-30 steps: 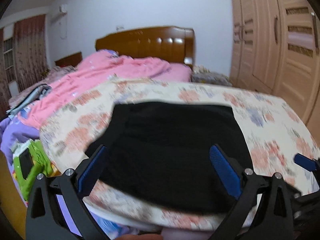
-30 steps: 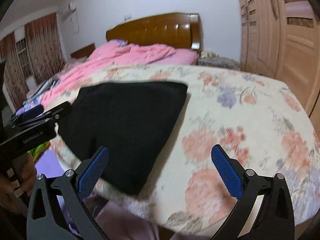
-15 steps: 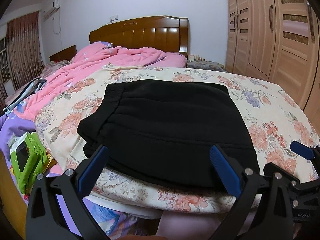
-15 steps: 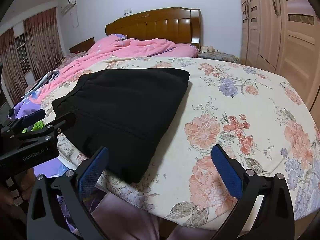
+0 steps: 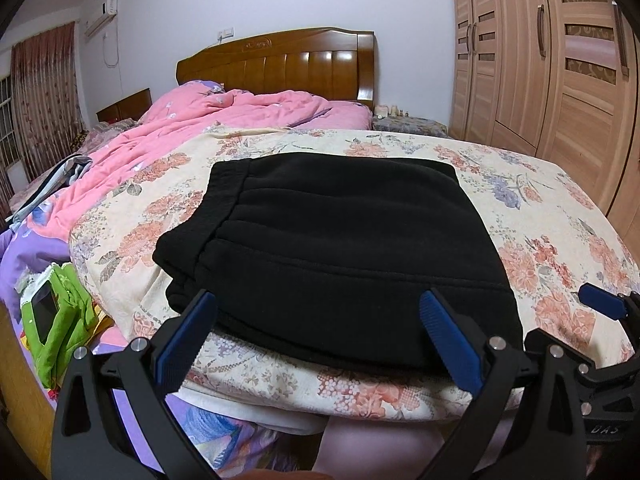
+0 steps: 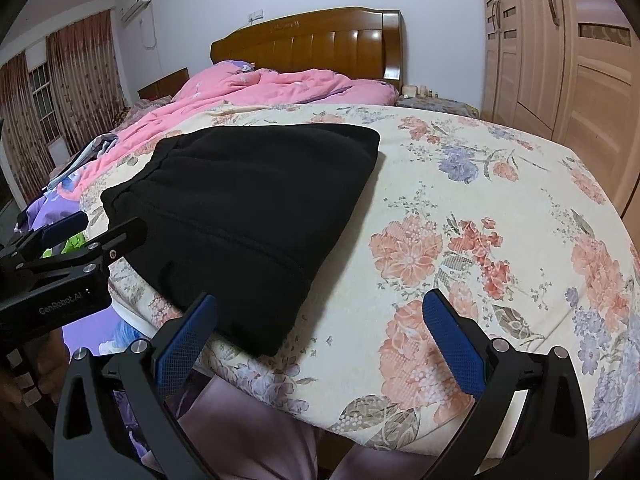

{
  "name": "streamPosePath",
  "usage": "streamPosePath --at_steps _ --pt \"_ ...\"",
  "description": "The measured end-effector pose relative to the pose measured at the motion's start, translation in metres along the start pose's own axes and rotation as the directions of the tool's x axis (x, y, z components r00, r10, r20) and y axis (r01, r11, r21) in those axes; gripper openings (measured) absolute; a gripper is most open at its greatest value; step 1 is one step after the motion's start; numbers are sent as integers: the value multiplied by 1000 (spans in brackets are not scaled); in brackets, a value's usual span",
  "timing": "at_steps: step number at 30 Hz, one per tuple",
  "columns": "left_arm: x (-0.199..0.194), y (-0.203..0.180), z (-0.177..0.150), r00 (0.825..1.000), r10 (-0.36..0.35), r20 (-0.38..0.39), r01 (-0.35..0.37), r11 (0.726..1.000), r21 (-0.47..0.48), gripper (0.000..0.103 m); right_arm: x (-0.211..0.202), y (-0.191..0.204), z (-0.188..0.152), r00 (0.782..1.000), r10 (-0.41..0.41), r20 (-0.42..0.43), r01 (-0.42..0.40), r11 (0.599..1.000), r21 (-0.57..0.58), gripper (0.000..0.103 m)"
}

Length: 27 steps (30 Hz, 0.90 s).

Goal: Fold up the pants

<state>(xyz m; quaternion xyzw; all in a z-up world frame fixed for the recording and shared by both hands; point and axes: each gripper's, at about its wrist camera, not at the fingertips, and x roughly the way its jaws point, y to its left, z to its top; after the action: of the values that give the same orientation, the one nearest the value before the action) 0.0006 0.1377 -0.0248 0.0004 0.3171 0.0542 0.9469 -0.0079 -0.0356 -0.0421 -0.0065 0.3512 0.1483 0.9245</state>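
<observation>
Pants (image 5: pixel 340 248) ahead of left gripper (image 5: pixel 316 336)

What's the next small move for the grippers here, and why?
Probably none on the cloth: pull both back and stop. The pants lie as a compact stacked rectangle on the floral quilt, edges roughly aligned. The left gripper and right gripper are both open, holding nothing, at the bed's near edge.

Black pants (image 5: pixel 336 240), folded into a compact rectangle, flat on floral bedspread (image 5: pixel 532 216)
</observation>
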Motion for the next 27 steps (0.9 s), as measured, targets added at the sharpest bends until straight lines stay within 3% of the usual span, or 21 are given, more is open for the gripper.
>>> streamPosePath --at_steps 27 --pt "2 5 -4 1000 -4 -10 3 1000 -8 101 2 1 -2 1000 4 -8 -4 1000 4 99"
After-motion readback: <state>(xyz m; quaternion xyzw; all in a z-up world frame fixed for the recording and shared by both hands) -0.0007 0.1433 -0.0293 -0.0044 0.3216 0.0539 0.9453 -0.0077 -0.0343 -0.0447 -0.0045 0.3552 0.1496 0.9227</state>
